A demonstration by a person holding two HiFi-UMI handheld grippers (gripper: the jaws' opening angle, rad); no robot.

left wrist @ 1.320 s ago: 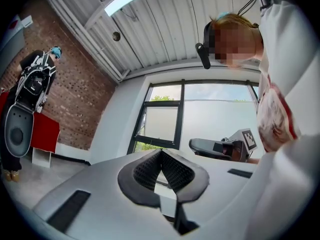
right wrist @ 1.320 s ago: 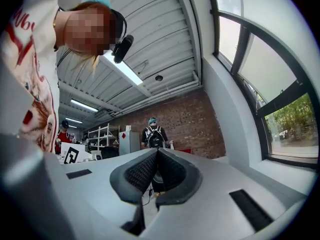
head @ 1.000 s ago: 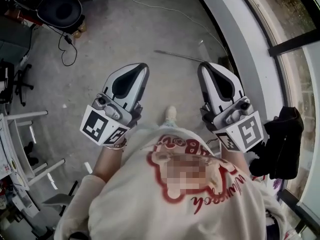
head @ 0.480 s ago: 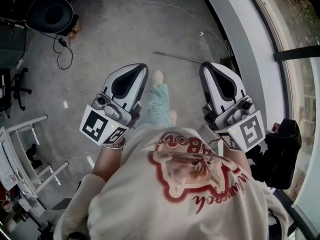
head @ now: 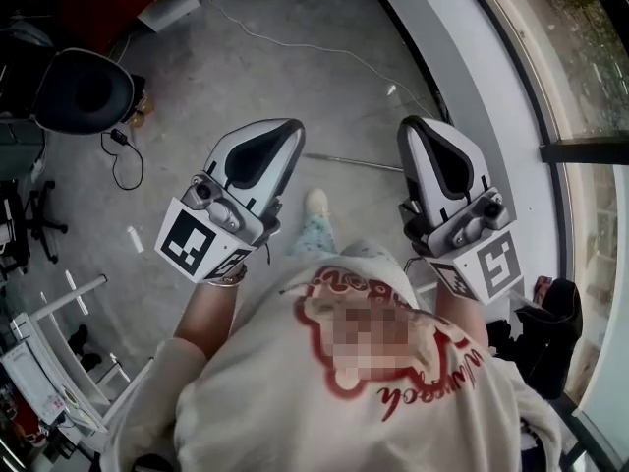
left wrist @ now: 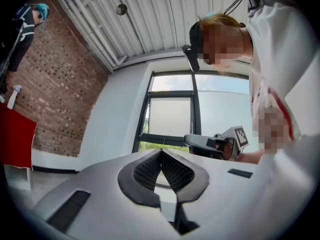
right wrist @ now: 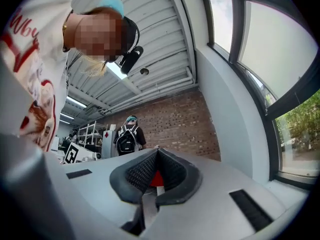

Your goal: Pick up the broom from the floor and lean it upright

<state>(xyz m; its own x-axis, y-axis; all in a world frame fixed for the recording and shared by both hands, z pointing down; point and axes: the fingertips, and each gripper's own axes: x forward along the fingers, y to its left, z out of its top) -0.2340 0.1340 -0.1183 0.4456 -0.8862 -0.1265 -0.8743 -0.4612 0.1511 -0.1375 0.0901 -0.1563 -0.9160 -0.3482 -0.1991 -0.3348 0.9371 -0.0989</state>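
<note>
Closer now: the broom sits lower in my head view than before. My left gripper is closed, holding nothing. Flat on the floor between both grippers, the broom looks light and stiff; I'd grab its thin stick mid-way. My right gripper is closed and empty too. I see no bins.

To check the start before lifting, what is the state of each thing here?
Thin grey broom handle: lying flat on the grey concrete floor, untouched.
Left grey tongs: shut, holding nothing.
Right grey tongs: shut, holding nothing.
</note>
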